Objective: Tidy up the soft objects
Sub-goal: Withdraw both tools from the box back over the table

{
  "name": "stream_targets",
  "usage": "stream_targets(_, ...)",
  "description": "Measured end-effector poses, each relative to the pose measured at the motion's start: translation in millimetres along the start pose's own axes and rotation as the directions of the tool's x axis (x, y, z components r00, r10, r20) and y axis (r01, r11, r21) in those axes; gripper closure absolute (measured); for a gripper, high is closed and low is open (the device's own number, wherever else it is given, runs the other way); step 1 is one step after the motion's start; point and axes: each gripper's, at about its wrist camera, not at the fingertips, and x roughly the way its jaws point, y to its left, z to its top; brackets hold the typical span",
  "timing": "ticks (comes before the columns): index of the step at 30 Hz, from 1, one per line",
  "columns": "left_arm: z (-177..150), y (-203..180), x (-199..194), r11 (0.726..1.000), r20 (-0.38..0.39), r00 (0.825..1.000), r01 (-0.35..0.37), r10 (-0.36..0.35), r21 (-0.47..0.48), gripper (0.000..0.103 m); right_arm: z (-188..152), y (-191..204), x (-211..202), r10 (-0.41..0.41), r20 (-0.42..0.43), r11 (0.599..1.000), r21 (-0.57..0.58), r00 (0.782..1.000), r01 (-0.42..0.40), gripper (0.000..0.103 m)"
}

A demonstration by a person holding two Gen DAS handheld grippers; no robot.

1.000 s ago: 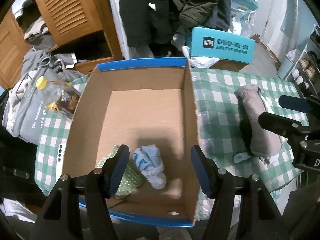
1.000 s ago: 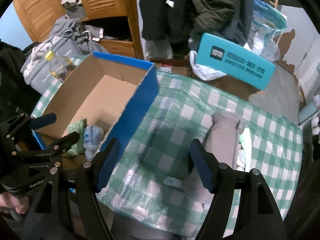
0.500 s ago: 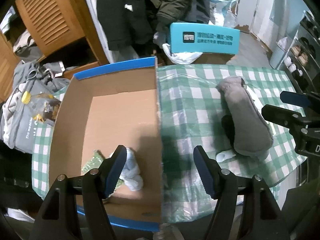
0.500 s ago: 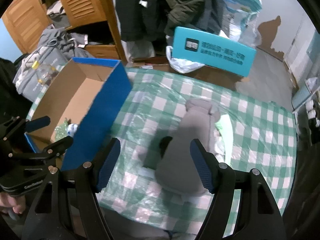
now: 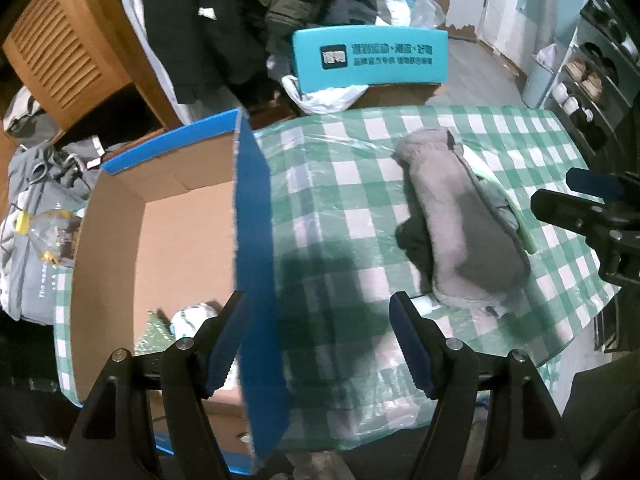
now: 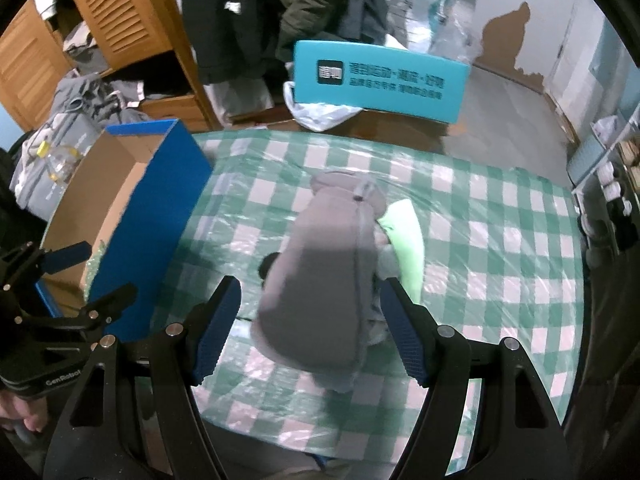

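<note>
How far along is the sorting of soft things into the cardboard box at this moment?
Done: a white-and-blue bundle and a green speckled piece lie in the cardboard box.

In hand: nothing. The right gripper, jaws open, frames the grey soft item; the left gripper, jaws just opened wider, is empty.

Left: the grey item, the dark piece and the light green piece beside it on the checked cloth.

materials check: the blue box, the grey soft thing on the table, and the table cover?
Blue box: corrugated cardboard, raw brown inside, matte blue outside; the top edge looks rough-cut.
Grey soft item: fleece-like fabric, matte and fuzzy, with a seam down it; probably stuffed.
Table cover: green-and-white check cloth, seemingly under clear plastic film, given its wrinkled glare.
</note>
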Motion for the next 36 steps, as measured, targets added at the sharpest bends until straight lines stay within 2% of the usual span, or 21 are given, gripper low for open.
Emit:
stream_targets(11,9,-31,17,0.999,-0.039,0.999,0.027,-0.026,0.039,0.030,-14,-45,9,-0.037,-0.027,0.996,0.079,0.999,0.039,0.030)
stream_targets(15,11,-40,24,0.998,-0.050,0.998,0.037,-0.034,0.051,0.025,-19,-58,15,-0.049,-0.042,0.993,0.101,0.998,0.053,0.030)
stream_targets(21,16,-51,41,0.997,-0.082,0.996,0.051,-0.046,0.057,0.025,-26,-75,27,-0.070,-0.066,0.989,0.123,0.995,0.078,0.030)
stream_targets(36,26,-73,66,0.993,-0.123,0.990,0.079,-0.067,0.088,0.024,-38,-98,66,-0.047,-0.138,0.986,0.153,0.989,0.068,0.030)
